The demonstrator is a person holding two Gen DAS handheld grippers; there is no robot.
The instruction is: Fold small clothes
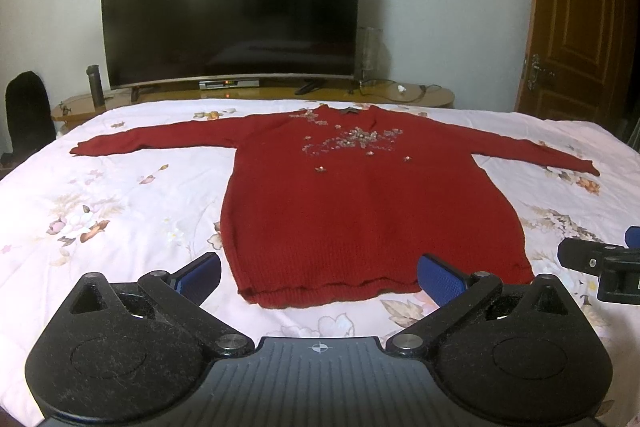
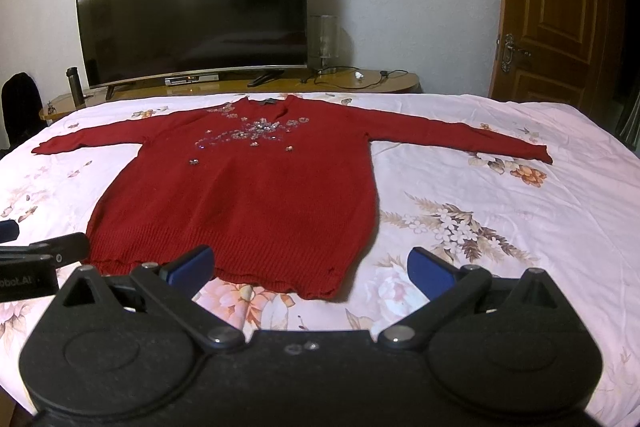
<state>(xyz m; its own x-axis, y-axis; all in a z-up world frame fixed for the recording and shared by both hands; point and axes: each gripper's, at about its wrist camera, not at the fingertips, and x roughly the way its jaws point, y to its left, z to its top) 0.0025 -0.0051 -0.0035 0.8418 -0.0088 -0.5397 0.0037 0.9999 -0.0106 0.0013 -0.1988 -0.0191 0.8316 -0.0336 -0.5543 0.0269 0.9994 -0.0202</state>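
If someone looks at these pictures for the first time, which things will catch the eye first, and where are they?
First comes the red sweater, spread flat with both sleeves out on the flowered bedsheet, with shiny beadwork across its chest. Behind the bed, a large dark television stands on a low wooden cabinet. Nearest the camera, the left hand-held gripper and the right hand-held gripper are both open at the sweater's hem, holding nothing.

1. The left wrist view looked low across the bed [image 1: 120,187] toward the television [image 1: 228,7], close to the sweater's [image 1: 340,207] hem.
2. The right wrist view faced likewise, just rightward.
3. Both shared sweater [image 2: 248,195], television [image 2: 192,15], and door [image 2: 556,7].
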